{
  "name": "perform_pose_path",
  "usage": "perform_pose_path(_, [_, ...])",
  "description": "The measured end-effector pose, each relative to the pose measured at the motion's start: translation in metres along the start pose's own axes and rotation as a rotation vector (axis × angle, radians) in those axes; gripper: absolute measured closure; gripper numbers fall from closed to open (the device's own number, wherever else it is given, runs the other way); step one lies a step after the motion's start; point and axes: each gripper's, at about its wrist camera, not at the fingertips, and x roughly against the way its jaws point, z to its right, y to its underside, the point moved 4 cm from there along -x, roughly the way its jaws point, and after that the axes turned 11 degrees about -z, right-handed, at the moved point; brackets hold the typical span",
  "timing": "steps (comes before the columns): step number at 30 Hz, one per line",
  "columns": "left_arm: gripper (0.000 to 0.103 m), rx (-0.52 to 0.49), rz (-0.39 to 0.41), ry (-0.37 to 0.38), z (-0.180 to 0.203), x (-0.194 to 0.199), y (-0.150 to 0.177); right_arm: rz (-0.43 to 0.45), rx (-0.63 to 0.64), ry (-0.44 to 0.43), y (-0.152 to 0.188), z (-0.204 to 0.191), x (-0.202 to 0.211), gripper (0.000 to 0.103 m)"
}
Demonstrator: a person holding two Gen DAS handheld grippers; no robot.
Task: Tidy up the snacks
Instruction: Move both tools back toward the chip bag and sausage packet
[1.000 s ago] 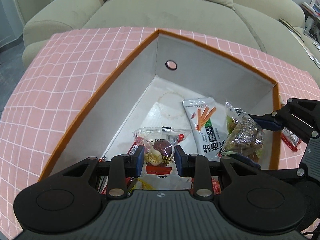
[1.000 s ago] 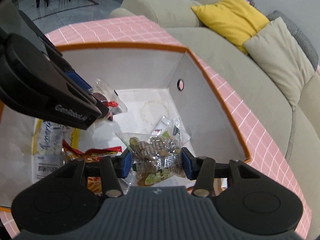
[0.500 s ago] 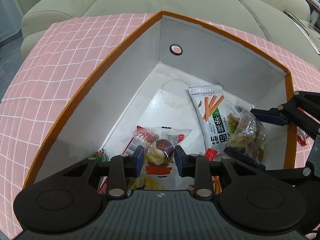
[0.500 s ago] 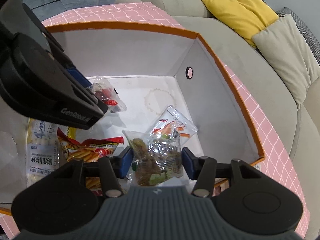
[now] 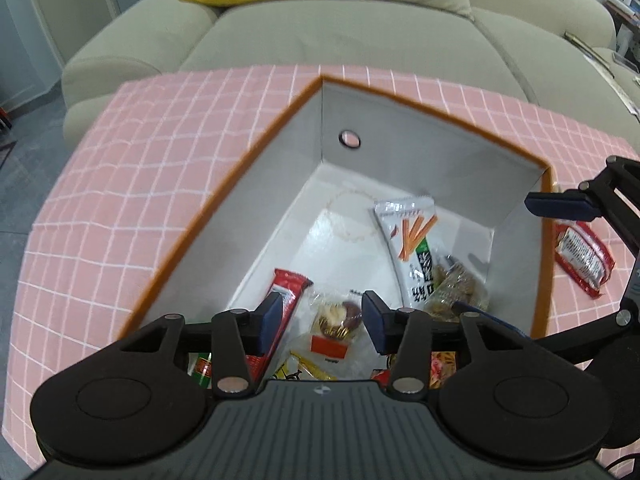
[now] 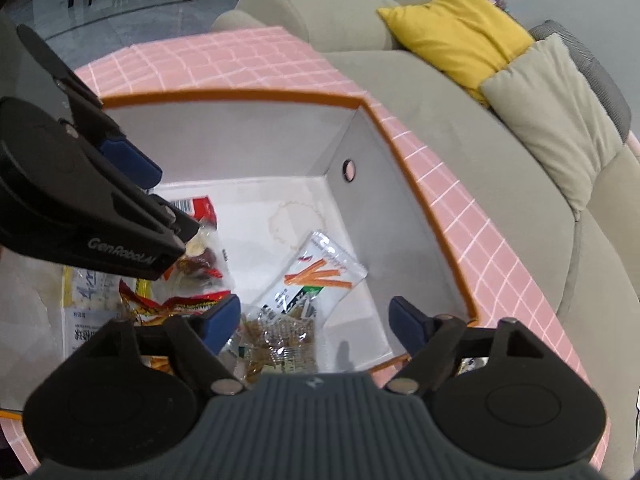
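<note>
A white box with an orange rim (image 5: 224,196) (image 6: 416,184) stands on the pink checked cloth and holds several snack packets. My left gripper (image 5: 322,320) hangs over it with jaws opening; the clear packet of dark and pale sweets (image 5: 334,322) (image 6: 200,252) lies loose below, touching neither pad. My right gripper (image 6: 316,322) is also opening, and the clear bag of brown and green snacks (image 6: 276,340) (image 5: 458,288) rests on the box floor beneath it. A white packet with orange sticks (image 5: 412,240) (image 6: 316,276) lies beside that bag.
A red packet (image 5: 582,252) lies on the cloth outside the box's right wall. More packets, red (image 5: 284,300) and yellow-orange (image 6: 176,304), fill the near end of the box. A grey-green sofa (image 5: 320,36) with a yellow cushion (image 6: 456,28) stands behind the table.
Both grippers dipped into the box, then opened and let go of their packets. The sweets packet and the brown snack bag now lie in the box, and both grippers have lifted a little.
</note>
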Motion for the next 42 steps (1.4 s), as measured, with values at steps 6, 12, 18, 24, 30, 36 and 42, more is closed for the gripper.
perform_pose_path(6, [0.044,0.035,0.072,0.006,0.004,0.029,0.003,0.067,-0.069,0.0,0.007,0.007,0.028,0.018])
perform_pose_path(12, [0.042,0.058,0.144,0.012,0.01,0.056,0.012,0.124,-0.13,-0.036,0.023,0.007,0.052,0.016])
perform_pose_path(18, [0.042,0.058,0.185,0.02,0.023,0.074,0.027,0.174,-0.18,-0.048,0.045,0.002,0.072,0.014])
perform_pose_path(24, [0.042,0.066,0.221,0.038,0.04,0.087,0.047,0.215,-0.277,-0.028,0.077,0.007,0.09,0.014])
perform_pose_path(30, [0.04,0.1,0.262,0.135,0.063,0.092,0.074,0.251,-0.431,-0.016,0.121,0.017,0.097,0.011])
perform_pose_path(36, [0.04,0.08,0.245,0.18,0.092,0.083,0.093,0.251,-0.506,0.04,0.167,0.021,0.089,0.011])
perform_pose_path(42, [0.039,0.033,0.205,0.186,0.118,0.065,0.101,0.203,-0.519,0.082,0.207,0.024,0.072,0.011])
